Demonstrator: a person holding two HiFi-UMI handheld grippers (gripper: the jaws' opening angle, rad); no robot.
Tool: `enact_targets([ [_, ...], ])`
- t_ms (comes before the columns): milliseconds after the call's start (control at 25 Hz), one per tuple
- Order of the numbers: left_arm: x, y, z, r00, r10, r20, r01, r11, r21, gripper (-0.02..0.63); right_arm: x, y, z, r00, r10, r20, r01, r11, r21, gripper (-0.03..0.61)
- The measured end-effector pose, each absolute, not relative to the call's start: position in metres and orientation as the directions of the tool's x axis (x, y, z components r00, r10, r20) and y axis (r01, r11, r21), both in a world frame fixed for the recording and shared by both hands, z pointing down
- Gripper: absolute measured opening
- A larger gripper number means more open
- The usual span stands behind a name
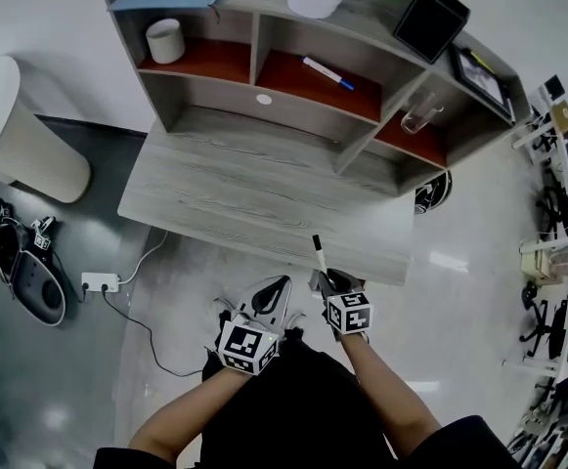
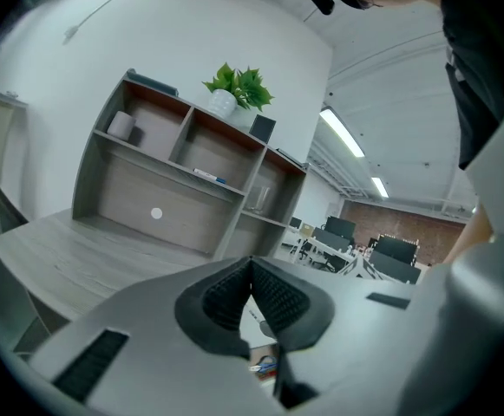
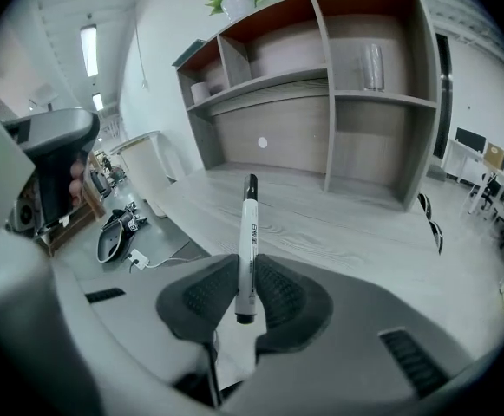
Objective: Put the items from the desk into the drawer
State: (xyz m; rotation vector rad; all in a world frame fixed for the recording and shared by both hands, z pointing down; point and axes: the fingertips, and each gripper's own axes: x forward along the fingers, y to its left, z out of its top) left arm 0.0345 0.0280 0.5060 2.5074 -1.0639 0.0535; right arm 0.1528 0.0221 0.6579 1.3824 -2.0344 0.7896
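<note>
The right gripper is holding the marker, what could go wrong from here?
The right gripper holds the marker near one end, most of it sticking out past the jaws, so it could pivot or slip. Its free end might knock the desk edge. No open drawer shows; the shut, empty left gripper may have to open one first.

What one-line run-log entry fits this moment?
right gripper: shut on marker | left gripper: shut, empty | marker: above desk's front edge | drawer: not in view
</note>
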Motion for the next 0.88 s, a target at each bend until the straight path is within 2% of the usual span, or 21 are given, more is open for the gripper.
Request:
enact_targets([
  [320, 0.073, 0.057, 0.519, 0.638, -0.735, 0.229, -0.758, -0.546, 0.358, 0.005, 0.208, 0.060, 0.681, -0.354, -0.560, 0.749, -0.909, 0.394, -0.136, 0.078],
  [880, 0.121, 0.089, 0.531, 0.577, -0.775, 0.258, -0.802, -0.478, 0.358, 0.005, 0.251, 0.110, 0.750, -0.406, -0.419, 0.812, -0.819, 0.561, -0.121, 0.080],
])
